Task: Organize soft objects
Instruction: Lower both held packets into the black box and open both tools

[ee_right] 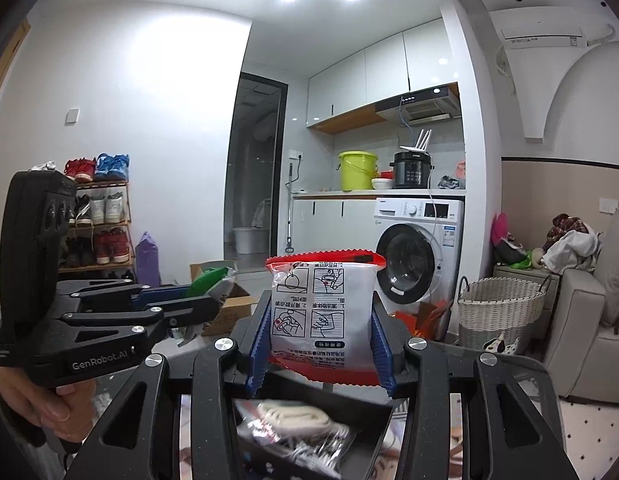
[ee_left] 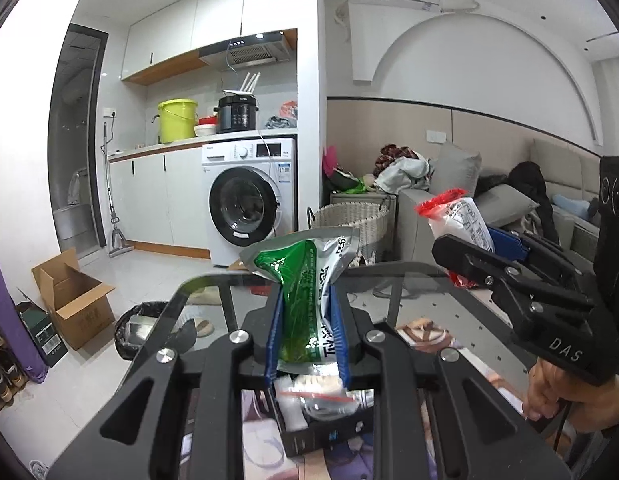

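My left gripper is shut on a green and silver soft pouch, held upright above a black box that holds clear bagged items. My right gripper is shut on a white packet with red edges and printed pictures, held above the same black box, where a bagged white roll lies. In the left wrist view the right gripper shows at the right with its packet. In the right wrist view the left gripper shows at the left with the green pouch.
The box stands on a glass table over a patterned mat. Beyond are a wicker basket, a washing machine, a cardboard box, a black bin, a sofa with clothes and a shoe rack.
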{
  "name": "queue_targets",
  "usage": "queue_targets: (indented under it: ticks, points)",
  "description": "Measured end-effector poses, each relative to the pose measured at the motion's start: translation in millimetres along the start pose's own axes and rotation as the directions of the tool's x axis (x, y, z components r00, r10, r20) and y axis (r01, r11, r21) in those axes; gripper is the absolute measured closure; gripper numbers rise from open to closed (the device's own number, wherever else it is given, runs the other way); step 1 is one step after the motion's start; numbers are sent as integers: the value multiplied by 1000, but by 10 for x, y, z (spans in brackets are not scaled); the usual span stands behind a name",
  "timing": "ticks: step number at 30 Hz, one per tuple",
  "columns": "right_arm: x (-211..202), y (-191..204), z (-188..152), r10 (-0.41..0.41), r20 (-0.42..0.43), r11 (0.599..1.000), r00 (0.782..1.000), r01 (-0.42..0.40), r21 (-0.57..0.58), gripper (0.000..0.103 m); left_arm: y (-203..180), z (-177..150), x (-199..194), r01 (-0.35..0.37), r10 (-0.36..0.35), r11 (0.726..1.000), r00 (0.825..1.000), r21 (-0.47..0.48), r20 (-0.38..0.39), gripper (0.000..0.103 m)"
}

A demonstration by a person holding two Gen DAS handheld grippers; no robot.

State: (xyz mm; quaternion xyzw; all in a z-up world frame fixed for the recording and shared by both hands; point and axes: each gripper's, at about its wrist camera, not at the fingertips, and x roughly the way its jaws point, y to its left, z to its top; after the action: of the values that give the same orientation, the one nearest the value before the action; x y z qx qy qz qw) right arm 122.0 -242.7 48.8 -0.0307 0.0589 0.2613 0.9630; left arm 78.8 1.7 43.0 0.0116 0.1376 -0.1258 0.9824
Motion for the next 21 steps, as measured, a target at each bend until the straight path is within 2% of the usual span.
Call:
queue_targets:
  ticks: [4, 9, 15, 18, 21]
  points:
    - [152, -53, 89, -8, 15, 1000, 1000, 8, -12, 60, 22, 106, 41, -17, 17, 1000, 999, -6, 28, 82]
    - [300, -104, 152, 12, -8, 999, 1000, -11, 33, 60, 98, 188, 50, -17, 19, 999, 999, -42, 47, 82]
    - [367, -61, 128, 5, -50, 1000, 999, -4, 13, 60, 101, 143, 145, -20, 20, 999, 1000, -35, 13, 82]
    - [483, -83, 121, -5, -116, 1000, 993, 7, 13, 60, 98, 144, 228, -25, 25, 999, 1000, -30, -18, 82]
    - [692, -137, 28, -12, -260, 999, 966, 20, 31, 60, 124, 127, 307, -44, 42, 999, 998, -31, -55, 82]
